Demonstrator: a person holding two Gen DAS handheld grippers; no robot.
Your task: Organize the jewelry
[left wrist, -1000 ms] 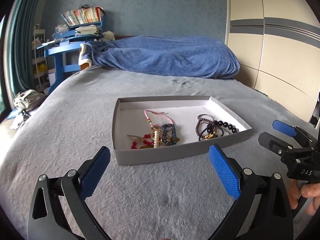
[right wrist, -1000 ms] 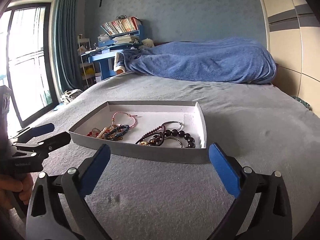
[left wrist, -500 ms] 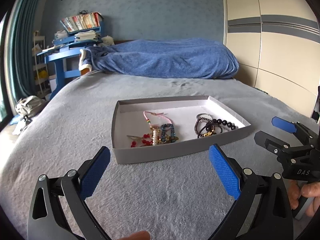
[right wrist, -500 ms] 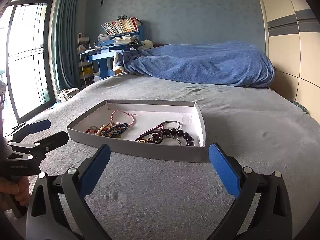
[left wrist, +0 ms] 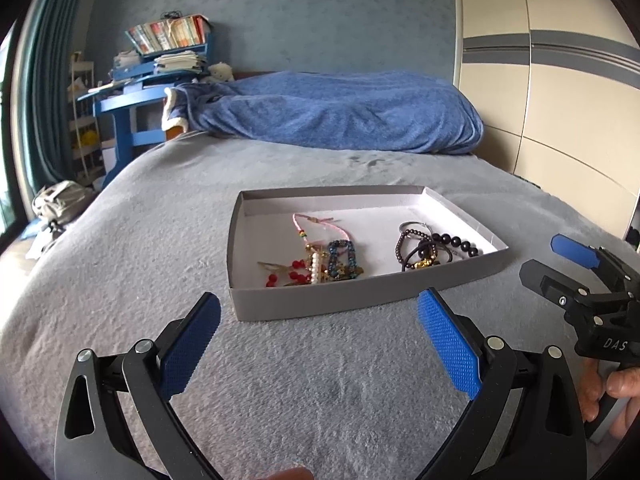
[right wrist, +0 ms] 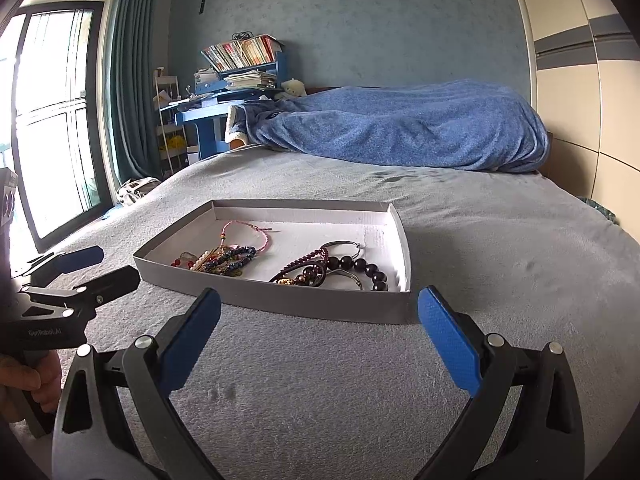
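A shallow grey cardboard tray with a white floor lies on the grey bed. Inside it, a tangle of pink cord, red beads, pearls and a blue beaded bracelet sits on one side. A heap of dark bead bracelets and metal rings sits on the other. My left gripper hangs open just short of the tray's near wall, nothing between its fingers. My right gripper is likewise open and empty, by the tray's right end.
A rumpled blue blanket lies across the far end of the bed. A blue desk with stacked books stands beyond the left side, a wardrobe on the right. A hand holds the right gripper's handle.
Both cameras have tilted up and drawn slightly back, so the tray sits lower and a bit farther in view. Both grippers stay open and the jewelry has not moved.
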